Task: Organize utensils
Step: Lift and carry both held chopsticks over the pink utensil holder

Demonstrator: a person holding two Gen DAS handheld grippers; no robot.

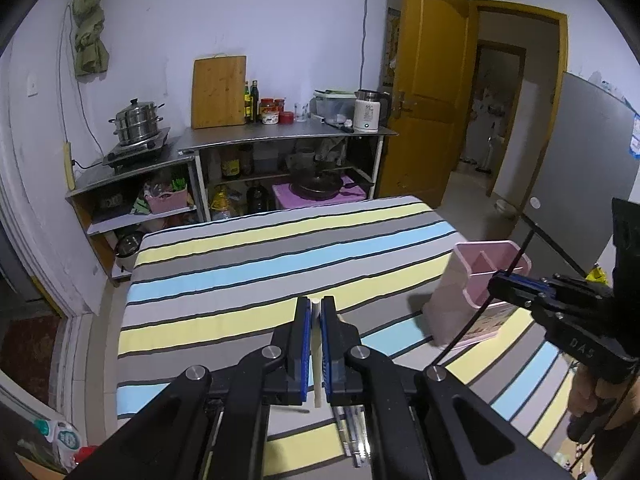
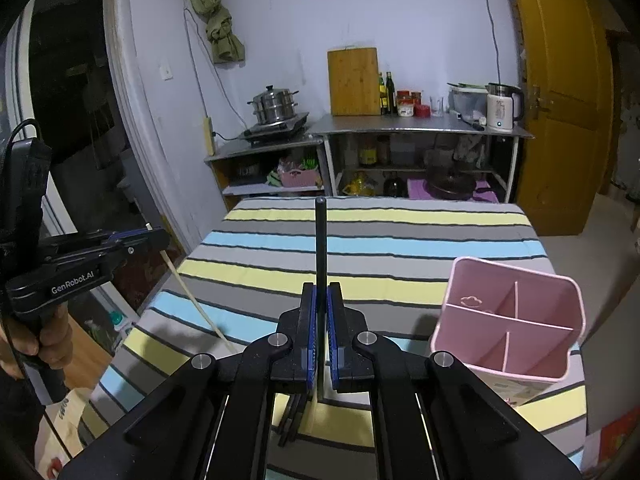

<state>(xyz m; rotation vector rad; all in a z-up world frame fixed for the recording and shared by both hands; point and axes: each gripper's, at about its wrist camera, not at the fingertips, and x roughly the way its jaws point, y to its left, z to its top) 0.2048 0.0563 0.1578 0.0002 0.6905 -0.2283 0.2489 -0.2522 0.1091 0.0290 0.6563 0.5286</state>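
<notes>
My left gripper (image 1: pixel 317 304) is shut on a cream chopstick (image 1: pixel 316 356) and holds it above the striped table (image 1: pixel 248 248); it also shows in the right wrist view (image 2: pixel 156 236) with the chopstick (image 2: pixel 196 304) slanting down to the cloth. My right gripper (image 2: pixel 321 292) is shut on a black chopstick (image 2: pixel 321 240) that points away from me; in the left wrist view this gripper (image 1: pixel 496 280) holds the black chopstick (image 1: pixel 480 316) beside the pink divided utensil holder (image 1: pixel 476 280). The holder (image 2: pixel 508 320) stands empty at the table's right.
Several pens or utensils (image 1: pixel 352 432) lie on the cloth under my left gripper, and dark sticks (image 2: pixel 292 416) under my right. Behind the table stand steel shelves (image 1: pixel 280 136) with a steamer pot (image 1: pixel 138 120), cutting board (image 1: pixel 219 92) and kettle (image 1: pixel 368 110). A yellow door (image 1: pixel 428 80) stands open.
</notes>
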